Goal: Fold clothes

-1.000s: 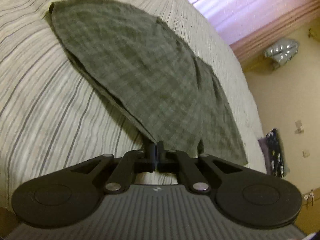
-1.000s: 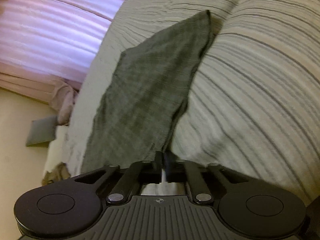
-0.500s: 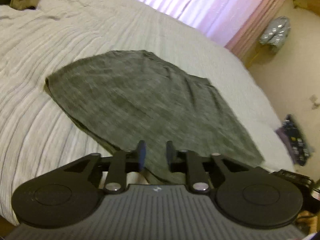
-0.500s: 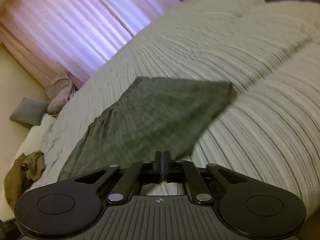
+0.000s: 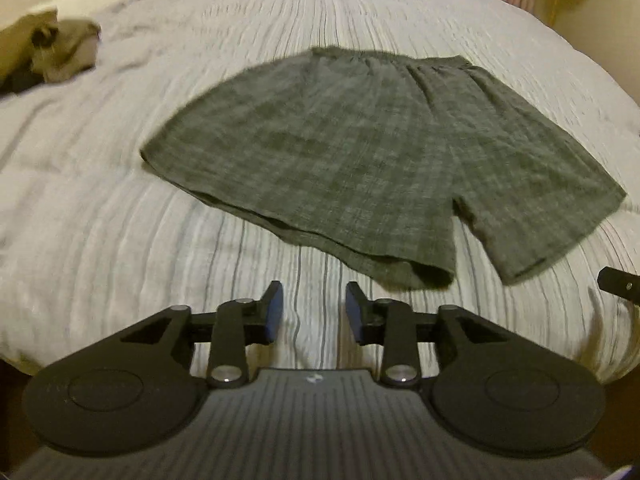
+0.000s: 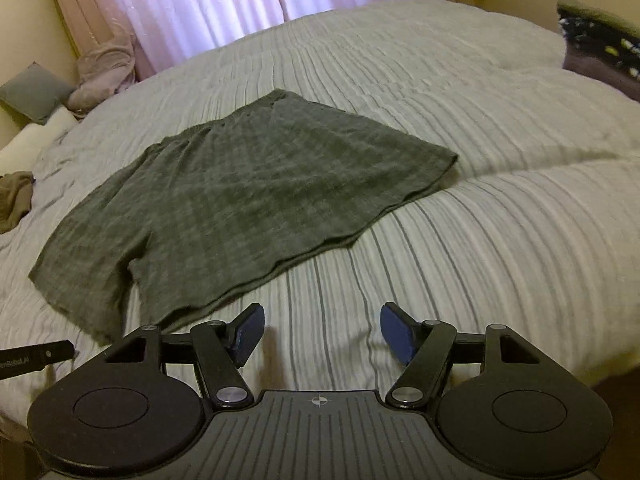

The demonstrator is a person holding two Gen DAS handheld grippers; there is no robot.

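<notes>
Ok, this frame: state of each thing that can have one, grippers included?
Left gripper: open, empty, above the bedspread.
Right gripper: open, empty.
Grey plaid shorts: spread flat, unfolded, not held.
Bedspread: rumpled.
Curtains: drawn.
Brown garment: crumpled, unfolded.

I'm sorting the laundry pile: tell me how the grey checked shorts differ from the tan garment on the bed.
The grey checked shorts lie spread flat mid-bed; the tan garment sits crumpled in a heap near the far left edge. The shorts are dark grey plaid, the tan garment plain brownish. Neither is folded, and neither open gripper touches either one.
</notes>
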